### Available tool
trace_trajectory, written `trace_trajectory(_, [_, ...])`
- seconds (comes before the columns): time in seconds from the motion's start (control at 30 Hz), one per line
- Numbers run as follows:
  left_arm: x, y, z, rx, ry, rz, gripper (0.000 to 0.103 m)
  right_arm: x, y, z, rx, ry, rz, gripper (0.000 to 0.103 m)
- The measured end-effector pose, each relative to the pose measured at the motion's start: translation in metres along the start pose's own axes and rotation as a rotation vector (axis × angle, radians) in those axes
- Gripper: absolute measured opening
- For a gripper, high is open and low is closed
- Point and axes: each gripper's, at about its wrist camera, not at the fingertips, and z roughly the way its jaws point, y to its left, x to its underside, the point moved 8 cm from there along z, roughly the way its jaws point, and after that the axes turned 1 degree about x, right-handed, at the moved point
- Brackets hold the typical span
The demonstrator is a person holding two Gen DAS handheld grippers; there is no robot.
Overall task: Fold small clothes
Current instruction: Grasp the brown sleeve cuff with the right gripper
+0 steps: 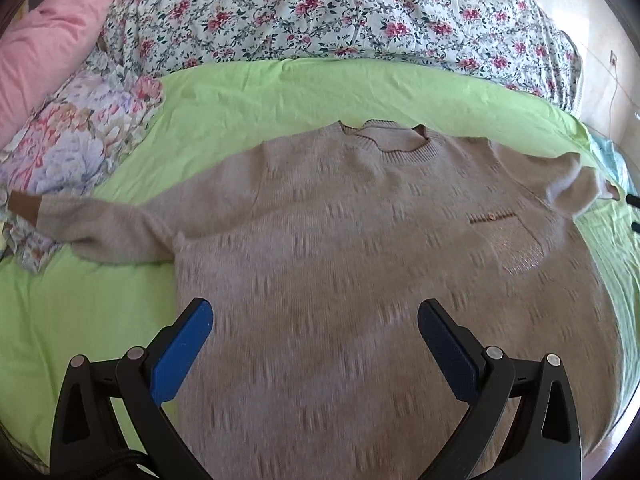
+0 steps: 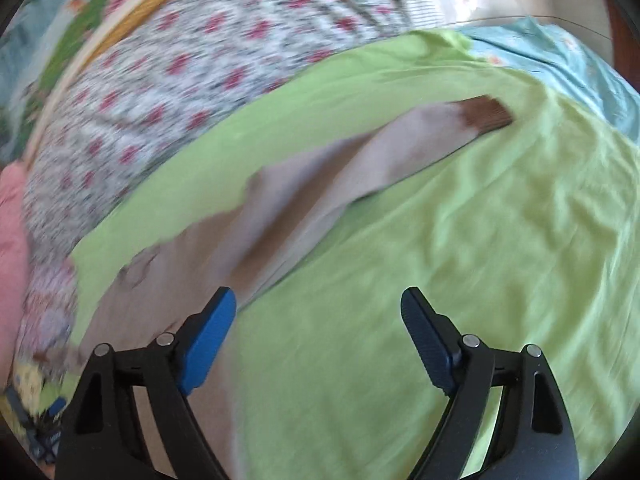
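Beige knit sweater [image 1: 340,220] lies flat, front up, on the green sheet [image 1: 248,92] covering the bed, neckline toward the far side. Body spread smooth; small chest pocket [image 1: 516,240] with a brown trim line visible on the right of the left wrist view. One sleeve [image 1: 108,224] stretches out to the left, its brown cuff [image 1: 25,208] resting on a floral pillow [image 1: 76,140] at the sheet's edge. The other sleeve [image 2: 380,160] extends out over the sheet toward the right, brown cuff [image 2: 486,114] lying on the green fabric near a light blue cloth [image 2: 560,64]. Behind the sheet: floral quilt [image 1: 340,12] bunched up, pink bedding [image 1: 44,32] at far left. Left tool [image 1: 316,328] hovers above the lower body of the sweater, blue pads spread wide, nothing between them. Right tool [image 2: 320,320] also spread apart, holding nothing; its left pad sits over the sweater's edge, the right pad over bare sheet. Right wrist view heavily motion-blurred; left wrist view slightly blurred on the knit.
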Motion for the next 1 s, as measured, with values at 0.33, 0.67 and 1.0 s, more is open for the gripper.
trace_trajectory(0.33, [-0.011,-0.004,0.046,-0.015,0.059,-0.013,0.102,-0.095,-0.135,0.085,0.125,-0.02,0.296,0.048])
trace_trajectory(0.67, [-0.004,-0.014,0.069,0.015,0.092,-0.019,0.102,-0.124,-0.141,0.099,0.099,-0.095,0.257,0.008])
trace_trajectory(1.0, [-0.002,-0.001,0.048,0.055,0.057,-0.062,0.102,-0.087,0.044,0.048,-0.241,-0.108,-0.065,0.007])
